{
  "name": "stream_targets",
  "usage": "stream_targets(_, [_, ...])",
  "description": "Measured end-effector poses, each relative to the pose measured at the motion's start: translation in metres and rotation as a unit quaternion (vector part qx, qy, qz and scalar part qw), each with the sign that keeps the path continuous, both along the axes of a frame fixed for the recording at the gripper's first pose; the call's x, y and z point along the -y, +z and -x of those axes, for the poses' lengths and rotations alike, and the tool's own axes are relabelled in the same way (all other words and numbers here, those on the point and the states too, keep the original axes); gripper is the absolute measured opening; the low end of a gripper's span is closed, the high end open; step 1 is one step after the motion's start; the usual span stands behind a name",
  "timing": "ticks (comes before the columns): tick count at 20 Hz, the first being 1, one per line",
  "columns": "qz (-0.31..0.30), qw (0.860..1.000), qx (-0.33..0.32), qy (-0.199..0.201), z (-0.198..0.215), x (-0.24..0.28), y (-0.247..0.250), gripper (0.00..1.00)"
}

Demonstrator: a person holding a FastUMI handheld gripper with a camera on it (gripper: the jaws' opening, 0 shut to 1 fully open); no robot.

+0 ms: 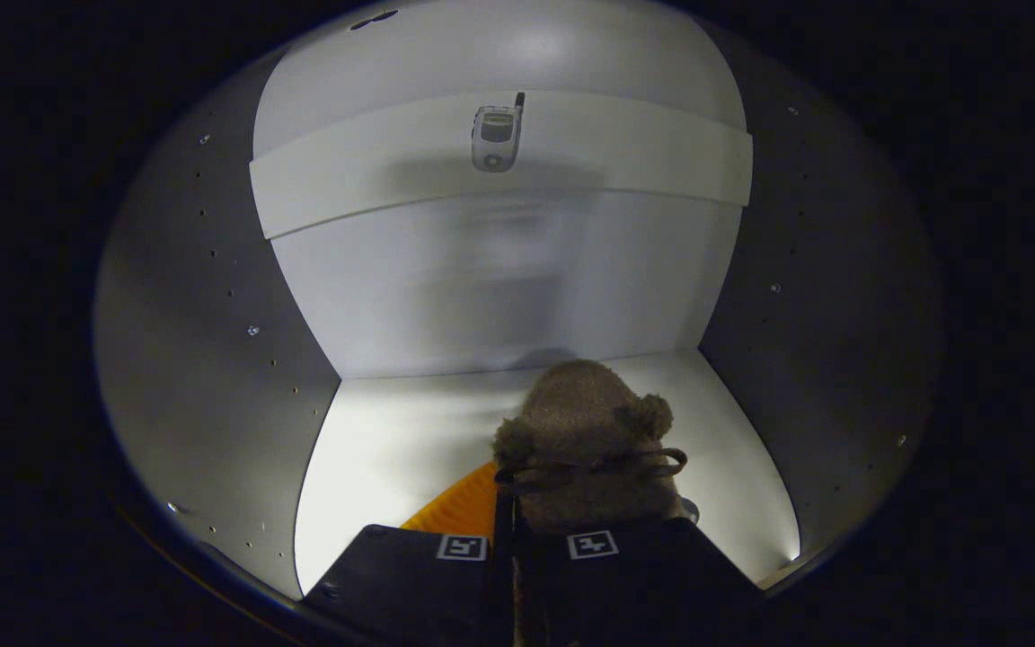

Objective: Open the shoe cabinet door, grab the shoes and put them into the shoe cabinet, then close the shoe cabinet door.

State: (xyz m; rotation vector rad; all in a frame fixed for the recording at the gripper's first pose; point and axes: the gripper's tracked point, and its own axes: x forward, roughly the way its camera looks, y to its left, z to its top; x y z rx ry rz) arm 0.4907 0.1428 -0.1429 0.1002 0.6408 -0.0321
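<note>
White shoe cabinet interior (499,288) surrounds the view, side walls dotted with peg holes. Fuzzy brown slipper with a bow and orange sole (585,449) points away toward the back panel, just above the shelf floor (383,449). Tongs (504,548) closed tight, pinching its heel.

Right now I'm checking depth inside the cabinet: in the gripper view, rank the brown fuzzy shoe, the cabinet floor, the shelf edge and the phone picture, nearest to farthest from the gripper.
1. Brown fuzzy shoe: held between the fingers of the gripper.
2. Cabinet floor: under and ahead of the shoe.
3. Shelf edge: above, beyond the shoe.
4. Phone picture: on the shelf edge, too close to call.
</note>
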Motion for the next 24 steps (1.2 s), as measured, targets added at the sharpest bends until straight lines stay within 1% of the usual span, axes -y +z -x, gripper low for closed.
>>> stream_targets(1, [-0.002, 1.000, -0.004, 0.002, 0.005, -0.001, 0.001, 0.21])
stream_targets(2, [-0.004, 1.000, -0.006, 0.006, 0.008, -0.001, 0.003, 0.29])
stream_targets(3, [-0.005, 1.000, -0.006, 0.011, 0.013, -0.003, 0.006, 0.31])
stream_targets(7, [-0.020, 0.999, -0.018, 0.038, 0.035, -0.016, 0.016, 0.68])
stream_targets(10, [-0.028, 0.999, -0.015, 0.039, 0.048, -0.015, 0.030, 0.94])
stream_targets(14, [-0.048, 0.998, -0.011, 0.039, 0.070, -0.012, 0.049, 0.97])
stream_targets(17, [-0.050, 0.998, 0.009, 0.038, 0.093, -0.008, 0.068, 0.98])
stream_targets(21, [-0.051, 0.995, 0.078, 0.031, 0.133, -0.005, 0.109, 0.98])
stream_targets(24, [-0.054, 0.988, 0.144, 0.028, 0.166, -0.007, 0.138, 0.99])
